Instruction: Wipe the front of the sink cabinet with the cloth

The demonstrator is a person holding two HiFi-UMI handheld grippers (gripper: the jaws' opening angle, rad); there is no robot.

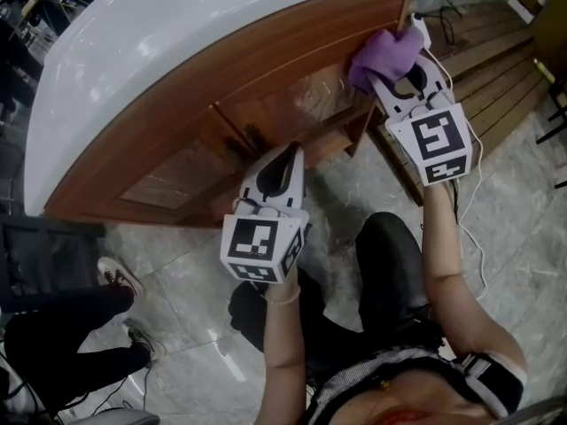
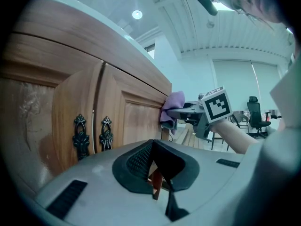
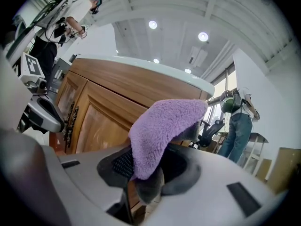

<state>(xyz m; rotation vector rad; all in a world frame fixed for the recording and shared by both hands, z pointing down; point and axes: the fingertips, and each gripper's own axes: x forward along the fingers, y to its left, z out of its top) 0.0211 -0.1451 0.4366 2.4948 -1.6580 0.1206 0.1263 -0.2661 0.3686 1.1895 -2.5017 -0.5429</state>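
**Now: cloth on the cabinet's top right corner**

Right tool (image 1: 399,65) clenched on the cloth (image 1: 379,56). The cloth is purple and fluffy, and it is bunched over both jaw tips so that it hides them. In the right gripper view one fold drapes down between the jaws and the rest stands up above them.

The cloth lies against the front of the sink cabinet (image 1: 221,87), at its far right end. It sits just under the white tabletop (image 1: 133,42) that caps the wood. In the left gripper view the cloth meets the cabinet's end edge.

Left tool (image 1: 285,162) has its jaws drawn together with nothing between them; only a thin sliver of wood colour shows past them. It points at the middle of the cabinet, low down, near the two dark ornate door handles (image 2: 81,135). It stands apart from the wood, and the two tools are well apart from each other.

The cabinet front is brown wood with panelled doors, and the panels are glossy with a pale sheen. The floor (image 1: 195,290) is light polished stone.

At the lower left, beside the cabinet's left end, are another person's dark trouser leg and shoe (image 1: 115,277). A white cable (image 1: 478,193) trails down past the right forearm.
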